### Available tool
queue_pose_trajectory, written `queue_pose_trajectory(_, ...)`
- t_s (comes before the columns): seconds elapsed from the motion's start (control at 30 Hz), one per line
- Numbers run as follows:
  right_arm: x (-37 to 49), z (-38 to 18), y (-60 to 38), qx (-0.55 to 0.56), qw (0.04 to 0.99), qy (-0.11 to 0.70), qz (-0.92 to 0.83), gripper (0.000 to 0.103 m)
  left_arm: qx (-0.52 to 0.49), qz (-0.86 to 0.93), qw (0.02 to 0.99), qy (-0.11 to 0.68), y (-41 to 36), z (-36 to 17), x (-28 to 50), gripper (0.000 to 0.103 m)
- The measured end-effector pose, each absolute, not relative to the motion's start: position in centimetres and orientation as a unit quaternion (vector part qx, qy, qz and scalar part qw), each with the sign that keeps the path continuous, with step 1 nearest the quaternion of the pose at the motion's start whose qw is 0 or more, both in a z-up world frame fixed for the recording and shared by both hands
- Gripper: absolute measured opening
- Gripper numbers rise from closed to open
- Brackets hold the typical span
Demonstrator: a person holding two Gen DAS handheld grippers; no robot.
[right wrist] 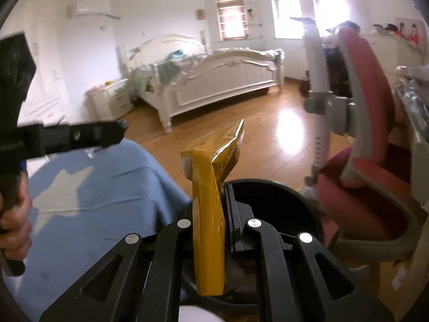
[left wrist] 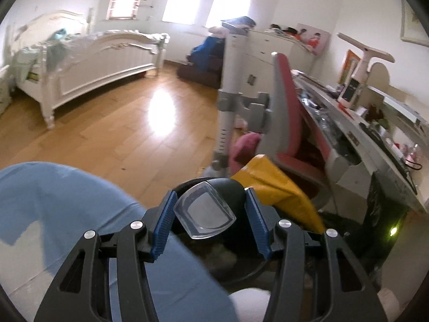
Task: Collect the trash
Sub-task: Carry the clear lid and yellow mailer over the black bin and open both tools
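Observation:
My left gripper (left wrist: 207,214) holds its blue pads (left wrist: 165,222) wide apart over the black trash bin (left wrist: 228,187), whose clear flap lid (left wrist: 205,214) lies between them without touching. My right gripper (right wrist: 211,214) is shut on a crumpled yellow wrapper (right wrist: 210,214) and holds it upright above the black trash bin (right wrist: 281,201). The wrapper also shows in the left wrist view (left wrist: 278,187), just right of the bin. The left gripper's body (right wrist: 67,136) and the hand holding it show at the left of the right wrist view.
A blue rug with a white star (right wrist: 88,193) lies left of the bin. A pink-and-grey chair (right wrist: 370,161) and a cluttered desk (left wrist: 375,145) stand to the right. A white bed (left wrist: 88,61) stands across the wooden floor (left wrist: 120,134).

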State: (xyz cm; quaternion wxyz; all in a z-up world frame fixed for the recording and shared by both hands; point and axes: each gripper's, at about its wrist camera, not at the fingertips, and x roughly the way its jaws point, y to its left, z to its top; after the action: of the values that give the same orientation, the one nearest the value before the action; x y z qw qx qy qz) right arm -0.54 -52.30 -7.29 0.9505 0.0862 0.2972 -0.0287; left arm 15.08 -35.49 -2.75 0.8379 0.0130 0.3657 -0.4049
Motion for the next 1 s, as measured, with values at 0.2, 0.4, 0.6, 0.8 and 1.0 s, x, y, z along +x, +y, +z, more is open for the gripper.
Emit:
queue_pose_trajectory(0.2,-0.2,-9.4,-54.1,0.086,0.947,0.305,-0.057,0.011,0.026,-0.421,0.823,0.381,-38.9,-4.7,15.8,0.052)
queue_pose_trajectory(0.4,0.3,-11.2,-55.2,0.096,0.94,0.32,-0.071,0.011,0.039,-0.426,0.812,0.397,-40.9,-6.4,16.2,0.052)
queue_pose_trajectory(0.6,0.6,-12.6,-56.1,0.104,0.934,0.333,-0.075,0.011,0.049,-0.427,0.806,0.407,-41.9,-7.5,16.3,0.052)
queue_pose_trajectory(0.8,1.0,-12.9,-56.2,0.11,0.931,0.339,-0.076,0.011,0.054,-0.428,0.805,0.408,-42.0,-7.8,16.5,0.052)
queue_pose_trajectory(1.0,1.7,-13.3,-56.3,0.11,0.928,0.347,-0.078,0.011,0.058,-0.428,0.804,0.408,-42.4,-7.9,16.9,0.053)
